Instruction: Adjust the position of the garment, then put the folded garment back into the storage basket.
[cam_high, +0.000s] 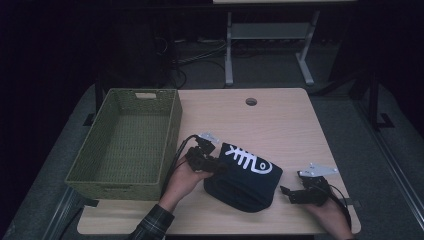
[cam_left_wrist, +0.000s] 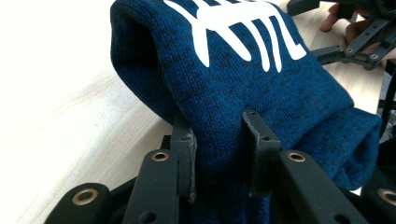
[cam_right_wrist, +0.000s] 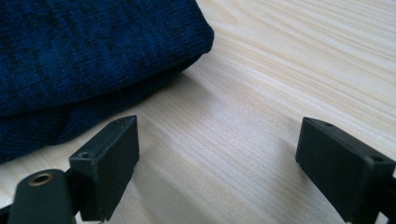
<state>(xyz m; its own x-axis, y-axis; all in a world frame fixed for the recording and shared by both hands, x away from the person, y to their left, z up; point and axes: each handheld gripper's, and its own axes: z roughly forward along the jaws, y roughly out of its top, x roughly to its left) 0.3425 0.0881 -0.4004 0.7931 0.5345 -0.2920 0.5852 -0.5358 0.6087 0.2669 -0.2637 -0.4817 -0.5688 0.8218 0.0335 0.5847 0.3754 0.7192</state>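
Left hand-held gripper (cam_left_wrist: 219, 154) pinches the folded blue sweater's (cam_left_wrist: 261, 88) edge.

A folded dark-blue knit sweater (cam_high: 245, 182) with a white fishbone print lies on the table's near middle.

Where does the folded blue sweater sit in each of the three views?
High view: folded blue sweater at the table's near centre, right of the green basket.
Left gripper view: upper centre, pinched in the left claw.
Right gripper view: upper left, beyond the open right claw.
Shared landmark: the pale wooden table.
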